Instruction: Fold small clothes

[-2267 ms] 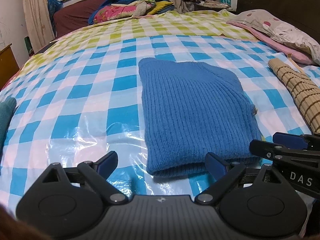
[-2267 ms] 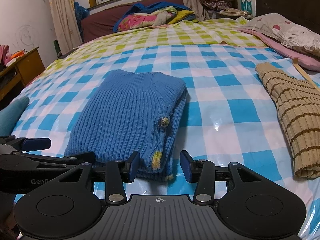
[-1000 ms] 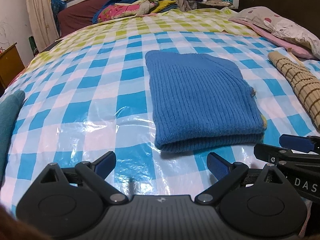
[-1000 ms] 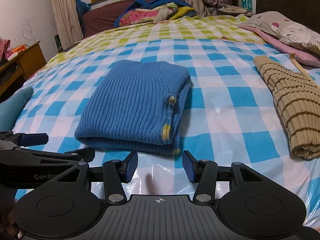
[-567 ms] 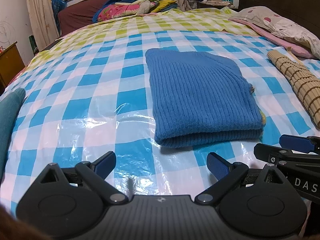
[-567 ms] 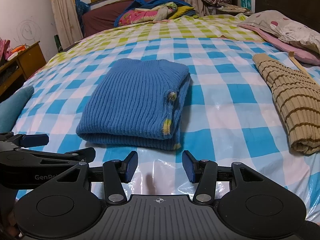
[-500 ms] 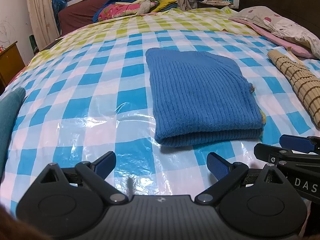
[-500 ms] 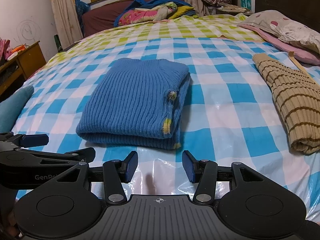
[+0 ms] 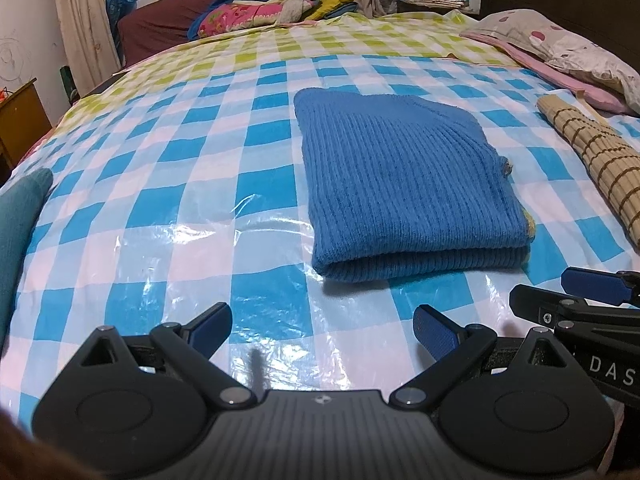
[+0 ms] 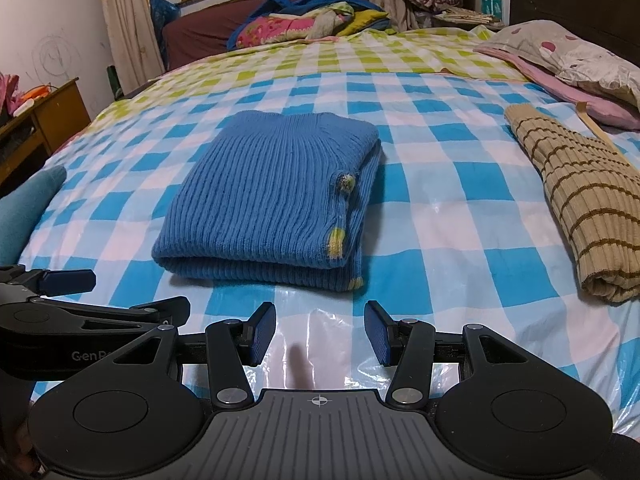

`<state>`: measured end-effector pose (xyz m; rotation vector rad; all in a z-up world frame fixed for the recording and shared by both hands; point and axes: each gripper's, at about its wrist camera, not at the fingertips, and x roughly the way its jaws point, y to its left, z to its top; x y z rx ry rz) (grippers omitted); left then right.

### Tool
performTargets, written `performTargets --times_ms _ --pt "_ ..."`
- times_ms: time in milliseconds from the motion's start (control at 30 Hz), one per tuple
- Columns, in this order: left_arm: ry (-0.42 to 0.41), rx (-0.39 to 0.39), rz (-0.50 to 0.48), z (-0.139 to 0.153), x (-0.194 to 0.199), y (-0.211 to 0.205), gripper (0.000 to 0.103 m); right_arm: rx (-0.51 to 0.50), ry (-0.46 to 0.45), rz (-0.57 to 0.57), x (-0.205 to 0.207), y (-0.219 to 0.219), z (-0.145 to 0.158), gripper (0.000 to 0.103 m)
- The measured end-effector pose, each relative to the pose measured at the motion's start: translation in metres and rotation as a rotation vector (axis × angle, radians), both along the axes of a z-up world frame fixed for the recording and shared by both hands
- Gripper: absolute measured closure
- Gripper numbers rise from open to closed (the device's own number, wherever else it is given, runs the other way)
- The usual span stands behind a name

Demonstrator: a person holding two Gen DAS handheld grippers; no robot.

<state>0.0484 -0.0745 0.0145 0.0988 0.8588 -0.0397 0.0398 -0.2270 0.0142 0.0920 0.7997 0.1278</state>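
Note:
A blue ribbed knit sweater [image 9: 404, 184] lies folded into a thick rectangle on the checked plastic-covered bed; it also shows in the right wrist view [image 10: 276, 200], with a yellow trim at its right edge. My left gripper [image 9: 322, 328] is wide open and empty, a little short of the sweater's near folded edge. My right gripper [image 10: 320, 332] is open and empty, also just short of that edge. Each gripper shows at the side of the other's view.
A folded tan striped knit [image 10: 580, 204] lies to the right, also in the left wrist view [image 9: 592, 160]. A teal cloth [image 9: 20, 216] lies at the left edge. Pillows [image 10: 580, 60] sit at the right, piled bedding [image 10: 304, 20] at the far end, a wooden cabinet [image 10: 36, 120] to the left.
Both grippers have drawn back from the folded sweater's near edge and now sit clear of it. The sweater has stayed folded in place.

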Motion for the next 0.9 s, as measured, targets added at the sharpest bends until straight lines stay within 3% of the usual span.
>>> performTargets --times_ms 900 --pt "-0.001 0.008 0.003 -0.0036 -0.0023 0.0 0.001 -0.017 0.005 -0.005 -0.0053 0.0016 -0.0023 0.054"
